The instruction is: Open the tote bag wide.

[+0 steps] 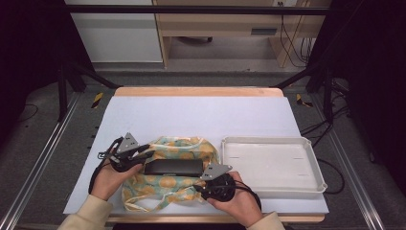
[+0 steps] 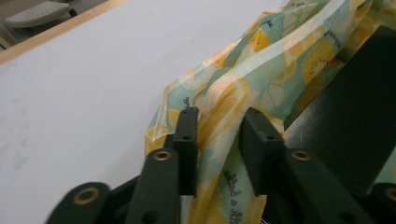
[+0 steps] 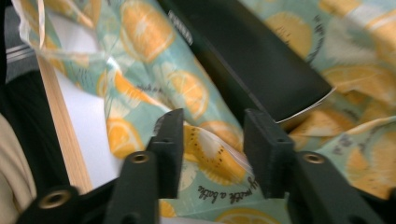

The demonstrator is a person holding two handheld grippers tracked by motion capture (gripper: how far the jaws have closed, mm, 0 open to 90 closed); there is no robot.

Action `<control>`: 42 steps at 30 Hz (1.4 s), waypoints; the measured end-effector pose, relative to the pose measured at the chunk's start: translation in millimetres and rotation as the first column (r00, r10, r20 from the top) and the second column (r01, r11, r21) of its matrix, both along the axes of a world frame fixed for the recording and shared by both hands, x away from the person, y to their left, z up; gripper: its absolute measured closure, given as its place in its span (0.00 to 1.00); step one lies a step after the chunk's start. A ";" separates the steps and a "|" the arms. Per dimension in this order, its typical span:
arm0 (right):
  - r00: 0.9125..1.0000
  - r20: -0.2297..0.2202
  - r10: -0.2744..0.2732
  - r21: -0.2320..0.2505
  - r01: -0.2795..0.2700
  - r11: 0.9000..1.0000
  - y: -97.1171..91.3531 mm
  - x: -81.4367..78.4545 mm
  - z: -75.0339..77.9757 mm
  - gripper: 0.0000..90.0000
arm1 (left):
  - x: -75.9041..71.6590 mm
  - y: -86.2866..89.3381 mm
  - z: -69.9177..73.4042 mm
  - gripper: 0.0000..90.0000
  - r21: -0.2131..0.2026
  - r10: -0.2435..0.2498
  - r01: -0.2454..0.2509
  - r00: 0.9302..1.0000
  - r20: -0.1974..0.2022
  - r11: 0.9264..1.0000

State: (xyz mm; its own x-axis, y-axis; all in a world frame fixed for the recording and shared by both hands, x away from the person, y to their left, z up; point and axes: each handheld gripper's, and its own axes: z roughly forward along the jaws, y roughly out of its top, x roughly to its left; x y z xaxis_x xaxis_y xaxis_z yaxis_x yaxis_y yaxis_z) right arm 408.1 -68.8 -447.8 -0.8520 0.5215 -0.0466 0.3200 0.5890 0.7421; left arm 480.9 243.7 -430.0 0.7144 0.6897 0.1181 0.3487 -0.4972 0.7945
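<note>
While the high view places the lemon-print bag (image 1: 167, 179) beside a white tray (image 1: 273, 165), black box (image 1: 173, 167) on top, the left gripper (image 2: 218, 135) view shows narrowed jaws flanking its raised fold. The right gripper (image 3: 212, 144) view shows another fold between its narrowed jaws.

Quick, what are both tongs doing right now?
Left tongs: jaws straddle a fold of the lemon-print bag; grip not yet clear.
Right tongs: jaws straddle a bag fold beside the black box; grip unclear.
</note>
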 end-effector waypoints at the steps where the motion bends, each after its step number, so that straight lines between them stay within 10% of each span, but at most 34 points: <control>1: 1.000 -0.006 0.006 -0.008 -0.006 1.000 1.1 -0.1 -1.9 0.75 | 3.2 -0.2 -1.5 0.86 0.013 0.003 -0.003 1.000 0.003 1.000; 6: 1.000 -0.022 0.019 -0.037 -0.020 0.999 5.0 1.5 -9.1 0.81 | 14.6 0.0 -5.7 1.00 0.020 0.007 -0.006 1.000 -0.012 1.000; 22: 0.998 -0.057 0.009 -0.057 -0.012 0.998 8.2 5.9 -18.0 0.82 | 45.2 0.2 -30.1 1.00 0.083 0.010 -0.005 0.998 -0.060 0.997; 32: 0.999 -0.054 0.006 -0.043 -0.009 0.999 8.3 5.0 -18.2 0.80 | 50.4 1.4 -32.9 0.99 0.036 -0.001 0.004 0.996 -0.087 0.999; 37: 0.999 -0.048 -0.001 -0.029 -0.001 1.000 6.4 4.1 -16.2 0.75 | 42.8 5.0 -24.6 0.85 0.000 0.027 -0.027 0.998 -0.056 1.000; 39: 0.999 -0.038 -0.002 -0.015 0.002 1.000 4.5 2.7 -14.1 0.72 | 37.4 8.3 -18.6 0.64 -0.028 0.056 -0.057 0.998 -0.035 0.998; 42: 1.000 -0.019 -0.002 0.012 0.002 1.000 0.6 -0.9 -8.2 0.70 | 24.3 16.7 -0.4 0.51 -0.125 0.079 -0.077 0.997 0.016 0.989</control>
State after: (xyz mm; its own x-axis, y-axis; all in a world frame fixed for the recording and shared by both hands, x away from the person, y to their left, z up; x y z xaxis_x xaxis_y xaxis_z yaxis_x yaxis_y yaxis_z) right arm 407.2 -68.2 -456.0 -0.8515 0.5238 -0.0242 0.3352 0.5792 0.7431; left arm 505.2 260.4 -430.4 0.6562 0.7534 0.0423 0.3657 -0.3665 0.8556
